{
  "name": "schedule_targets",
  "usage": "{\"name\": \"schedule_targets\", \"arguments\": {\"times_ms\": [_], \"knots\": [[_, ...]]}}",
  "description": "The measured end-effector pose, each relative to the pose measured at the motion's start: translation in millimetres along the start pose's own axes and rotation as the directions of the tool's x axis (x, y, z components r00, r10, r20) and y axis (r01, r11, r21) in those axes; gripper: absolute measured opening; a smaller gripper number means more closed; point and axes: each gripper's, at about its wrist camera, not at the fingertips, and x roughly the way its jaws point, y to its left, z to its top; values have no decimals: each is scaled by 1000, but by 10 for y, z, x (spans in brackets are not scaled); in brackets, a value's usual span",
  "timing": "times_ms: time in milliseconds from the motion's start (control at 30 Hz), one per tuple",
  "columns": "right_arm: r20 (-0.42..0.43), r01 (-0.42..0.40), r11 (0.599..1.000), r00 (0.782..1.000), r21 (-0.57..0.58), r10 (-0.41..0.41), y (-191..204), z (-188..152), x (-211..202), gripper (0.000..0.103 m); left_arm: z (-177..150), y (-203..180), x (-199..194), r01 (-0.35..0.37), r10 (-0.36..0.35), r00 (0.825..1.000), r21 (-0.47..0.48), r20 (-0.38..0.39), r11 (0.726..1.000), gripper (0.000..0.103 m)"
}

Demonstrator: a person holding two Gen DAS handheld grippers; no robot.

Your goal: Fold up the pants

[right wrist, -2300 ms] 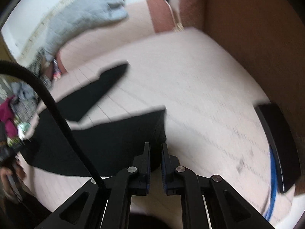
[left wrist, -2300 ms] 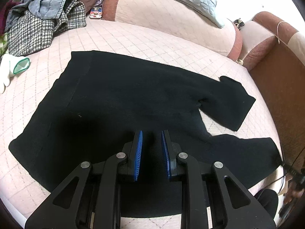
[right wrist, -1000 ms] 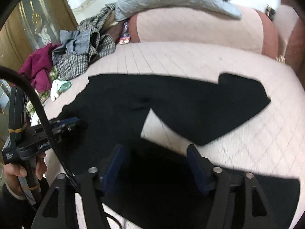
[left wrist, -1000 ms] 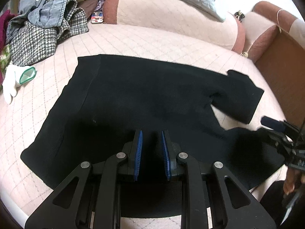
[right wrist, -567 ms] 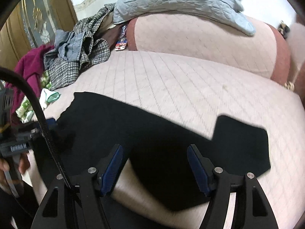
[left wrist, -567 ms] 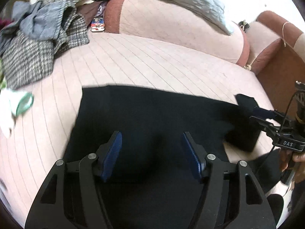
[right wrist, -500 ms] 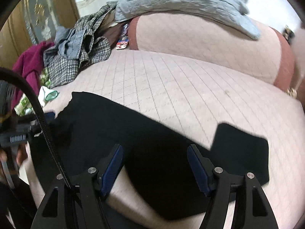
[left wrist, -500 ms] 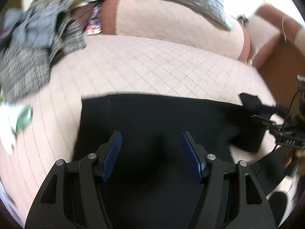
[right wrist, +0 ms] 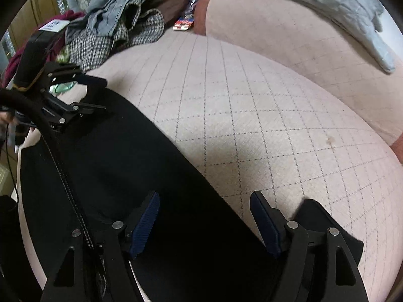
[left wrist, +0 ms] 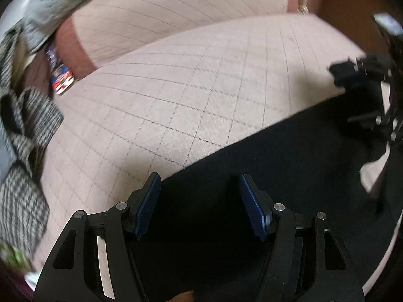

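Both sets of jaws stand released, empty, low over the black pants spread on the quilted sofa seat. The left gripper sits over the cloth near its far edge; the right gripper straddles that edge. The pants' long axis runs from one gripper to the other, so each is nearest its own end. Farther back lies a clothes pile

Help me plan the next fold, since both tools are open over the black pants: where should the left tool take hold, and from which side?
Probably at the pants' far straight edge, where it meets the quilted cover. That edge lies flat and exposed just ahead of the left tool, so come forward and down, one finger sliding under. The right tool could pinch the same edge.
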Motion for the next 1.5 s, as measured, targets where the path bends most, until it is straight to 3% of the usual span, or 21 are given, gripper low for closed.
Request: {"name": "schedule_targets", "arguments": {"times_ms": [67,167,267,333,367,400,467,533,600,700,800,900,1000,1100,1200,1300,1400,1467,1500], "knots": [[-13,-10,1000,1000,-15,10,-18,6,54,72,0,1,87,1,0,1000,48,-19,999,65],[-36,-20,999,999,-32,19,-42,9,165,73,25,54,149,40,-40,999,44,-16,998,66],[-31,-25,999,999,-40,24,-53,27,233,74,66,68,213,39,-38,999,39,-24,998,80],[-27,-24,999,999,-49,23,-40,37,245,73,60,74,249,56,-55,998,31,-21,998,81],[-22,-23,999,1000,-48,22,-35,29,244,61,50,77,256,63,-63,998,15,-24,998,81],[-7,-23,998,1000,-51,23,-7,29,227,37,56,90,267,70,-71,997,-8,-25,997,80],[7,-20,998,1000,-54,21,57,44,203,10,35,67,229,95,-95,996,-32,3,995,63],[18,19,997,1000,-75,-17,152,63,170,6,9,-29,139,98,-97,995,-21,32,995,25],[63,80,990,995,-115,-73,300,54,45,5,-34,-130,9,21,-20,998,-15,58,1000,7],[136,116,987,986,-115,-100,431,13,-297,4,-148,-169,-284,22,-13,991,-65,134,998,6],[221,152,979,968,-134,-121,660,-99,-726,4,-366,-274,-769,20,2,971,-86,239,996,6],[290,177,965,950,-195,-115,1040,-359,-1118,4,-797,-490,-1316,29,9,944,-112,331,993,6],[305,150,959,950,-239,-73,1422,-770,-1290,4,-1216,-590,-1537,79,-17,940,-169,341,982,6],[247,54,970,969,-238,7,1661,-1258,-1173,4,-1699,-724,-1563,161,-74,950,-270,305,949,6],[159,32,976,987,-214,2,1821,-1572,-800,4,-2013,-832,-1505,190,-95,957,-346,273,919,6],[109,23,988,994,-155,-6,1837,-1654,-523,5,-2234,-870,-1550,234,-116,952,-432,282,871,8],[106,42,991,994,-124,-28,1812,-1644,-479,5,-2396,-772,-1680,272,-101,936,-510,337,816,9],[97,36,994,995,-108,-25,1794,-1670,-496,5,-2489,-653,-1770,266,-52,931,-574,360,775,19],[96,34,994,995,-101,-25,1782,-1674,-499,5,-2509,-589,-1804,260,-26,929,-602,369,755,33]]}}
